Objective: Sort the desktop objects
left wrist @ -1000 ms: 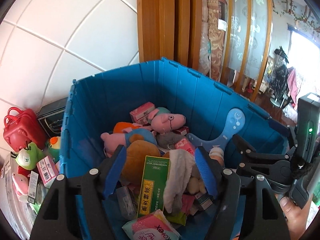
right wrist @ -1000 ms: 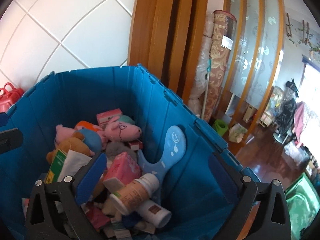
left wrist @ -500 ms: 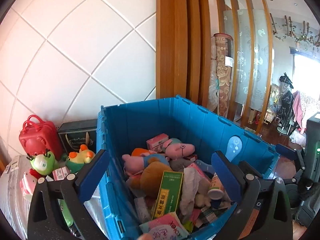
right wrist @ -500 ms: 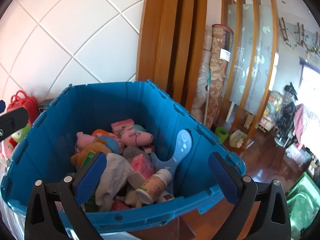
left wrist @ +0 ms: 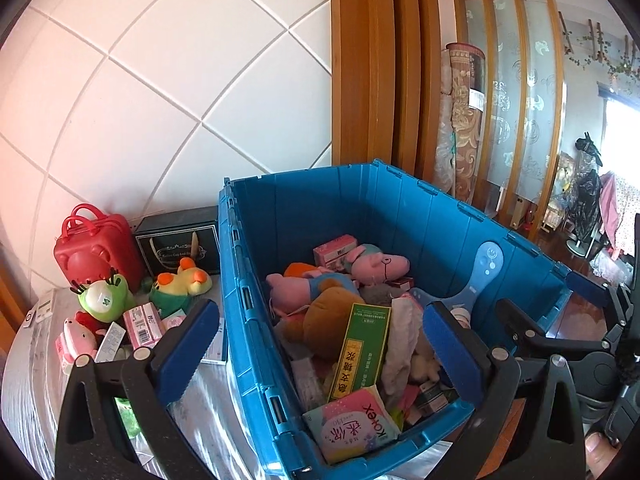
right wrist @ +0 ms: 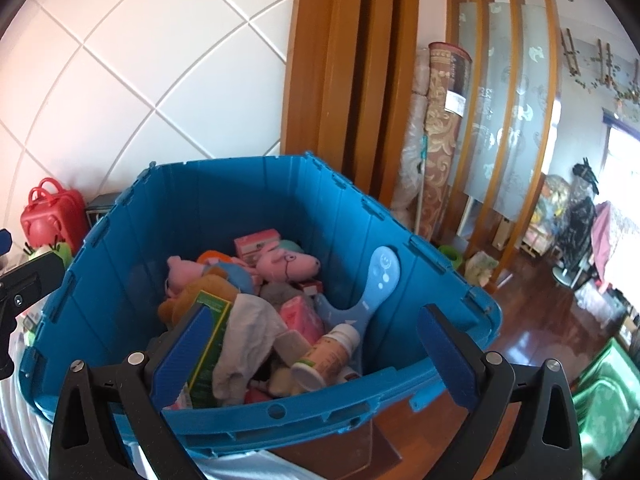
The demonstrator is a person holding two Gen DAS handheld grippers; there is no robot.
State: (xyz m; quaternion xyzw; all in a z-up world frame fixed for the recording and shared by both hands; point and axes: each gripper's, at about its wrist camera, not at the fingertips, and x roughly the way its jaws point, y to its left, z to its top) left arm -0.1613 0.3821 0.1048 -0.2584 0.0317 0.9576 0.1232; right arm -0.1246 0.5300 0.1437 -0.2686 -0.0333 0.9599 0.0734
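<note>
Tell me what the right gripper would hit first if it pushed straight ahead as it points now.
Probably the near wall of the blue bin, or just over it the white cloth and capped bottle. Depth is unclear. The right gripper is open and empty.

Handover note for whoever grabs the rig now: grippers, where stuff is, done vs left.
Left gripper: open, empty, in front of the blue crate.
Right gripper: open, empty, at the crate's near rim.
In the crate: pink pig plush, green box, white bottle, pads pack.
Left on the table beside it: red toy suitcase, frog toy, duck plush, pink boxes.
</note>
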